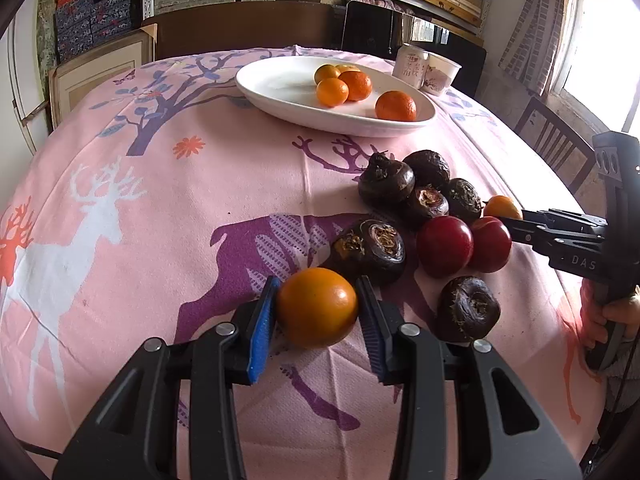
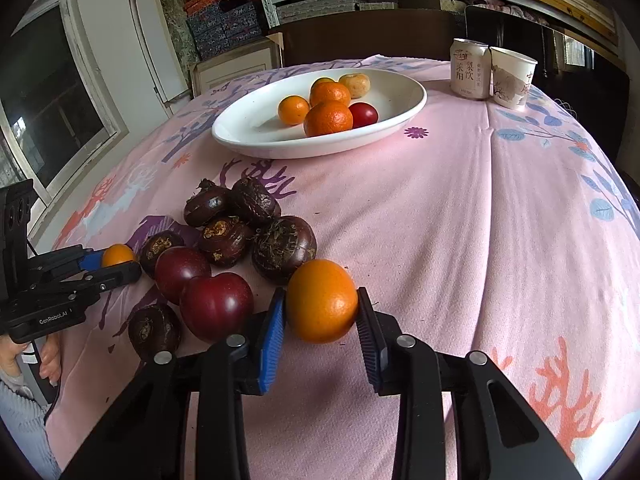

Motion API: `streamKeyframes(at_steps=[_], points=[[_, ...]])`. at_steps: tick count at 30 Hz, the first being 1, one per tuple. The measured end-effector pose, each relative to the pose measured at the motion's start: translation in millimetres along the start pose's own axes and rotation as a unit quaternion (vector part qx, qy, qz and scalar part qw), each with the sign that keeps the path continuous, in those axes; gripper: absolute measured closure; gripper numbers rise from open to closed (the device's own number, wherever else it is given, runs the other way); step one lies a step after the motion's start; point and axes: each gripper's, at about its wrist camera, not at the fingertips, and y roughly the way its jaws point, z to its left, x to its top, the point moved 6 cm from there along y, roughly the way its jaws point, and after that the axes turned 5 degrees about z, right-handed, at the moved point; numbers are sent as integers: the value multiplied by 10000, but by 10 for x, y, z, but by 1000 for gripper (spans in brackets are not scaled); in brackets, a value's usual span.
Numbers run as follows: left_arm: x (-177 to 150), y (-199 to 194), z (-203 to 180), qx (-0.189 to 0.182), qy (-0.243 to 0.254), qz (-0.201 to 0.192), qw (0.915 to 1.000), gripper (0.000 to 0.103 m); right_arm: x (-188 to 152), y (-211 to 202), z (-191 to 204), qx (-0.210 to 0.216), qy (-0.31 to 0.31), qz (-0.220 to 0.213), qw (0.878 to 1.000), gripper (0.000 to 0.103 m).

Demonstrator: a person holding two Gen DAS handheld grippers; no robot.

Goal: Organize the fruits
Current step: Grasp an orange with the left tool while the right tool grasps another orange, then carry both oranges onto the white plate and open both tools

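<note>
My left gripper [image 1: 318, 304] is shut on a small orange [image 1: 317, 307], low over the pink tablecloth. My right gripper [image 2: 321, 304] is shut on another orange [image 2: 321, 301]. Each gripper shows in the other's view: the right gripper [image 1: 505, 213] and the left gripper [image 2: 116, 261], each with its orange between the pads. A pile of dark water chestnuts [image 1: 386, 180] [image 2: 282, 249] and two red plums [image 1: 444, 246] [image 2: 216, 306] lies between the grippers. A white oval plate [image 1: 264, 80] [image 2: 400, 120] at the back holds several oranges [image 2: 328, 118] and a red plum [image 2: 363, 114].
A drink can [image 2: 469, 69] and a paper cup [image 2: 512, 78] stand at the back right of the table. A wooden chair [image 1: 554, 140] stands at the right edge. Shelves and boxes stand behind the table.
</note>
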Motion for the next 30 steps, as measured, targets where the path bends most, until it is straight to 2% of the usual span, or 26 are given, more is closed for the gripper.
streamKeyframes(at_steps=[7,13,16,20,23,30], points=[[141,-167,-76,54,125,-384,9992,66,73,-162,-112,70,308,-374,9988,68],[804,-264,-87,257,130,-753,9967,66,449,-343,-212,319,591,-701,9953,68],[1162,-191,-138,343,148,-873,9955,66,763,-356,-245,176,593,-838,9946,68],[1484,80,-177,391,127,-819,9958,66,1121,-194,-285,184,737,-884,9932,68],[1601,279,-177,393,125,-774,9961,66,1335,-2,-358,111,851,-893,9923,68],[1632,588,-67,405,147,-555,9975,66,1573,404,-453,52,865,-718,9936,68]])
